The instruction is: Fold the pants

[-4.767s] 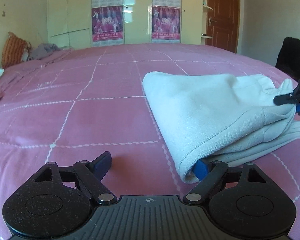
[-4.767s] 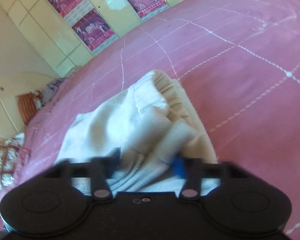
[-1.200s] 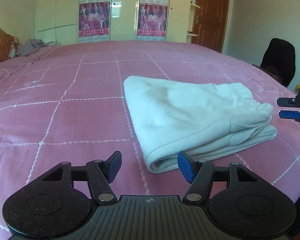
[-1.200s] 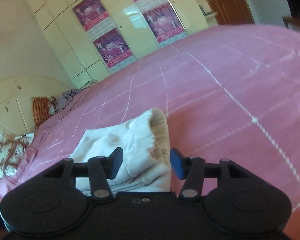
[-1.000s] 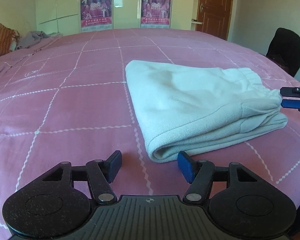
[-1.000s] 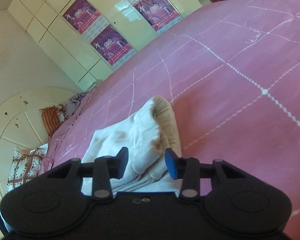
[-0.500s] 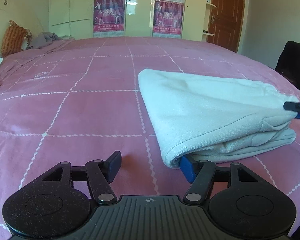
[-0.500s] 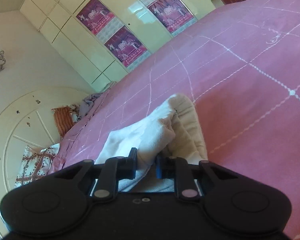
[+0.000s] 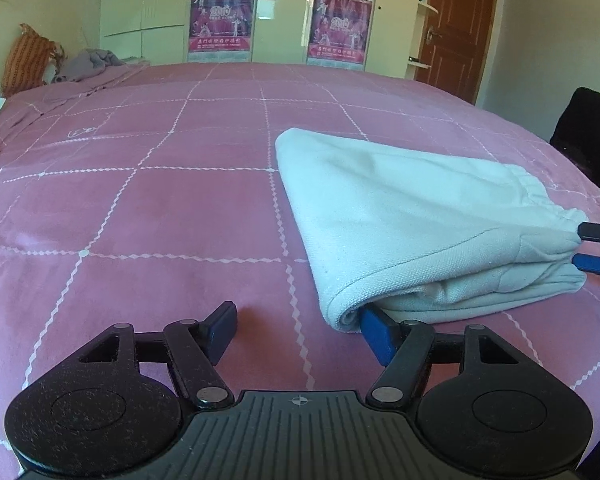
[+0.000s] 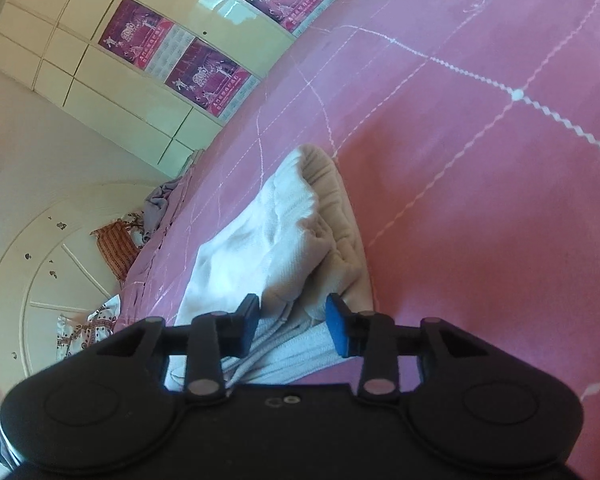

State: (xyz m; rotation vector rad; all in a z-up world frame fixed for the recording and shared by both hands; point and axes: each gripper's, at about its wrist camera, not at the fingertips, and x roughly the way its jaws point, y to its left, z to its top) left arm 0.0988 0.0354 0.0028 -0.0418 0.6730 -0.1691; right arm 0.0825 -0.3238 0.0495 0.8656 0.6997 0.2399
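Both jaws are opening, with the folded pants [image 9: 412, 216] lying on the pink bedspread [image 9: 140, 216] toward its right edge.

On my left gripper [image 9: 298, 326] the fingers stand wide apart; the right pad [image 9: 374, 330] is tucked under the near folded corner, the left one rests on bare bedspread. My right gripper [image 10: 292, 322] straddles the gathered waistband end with cloth and drawcord between its fingers, though I see neither pad pressing on it.
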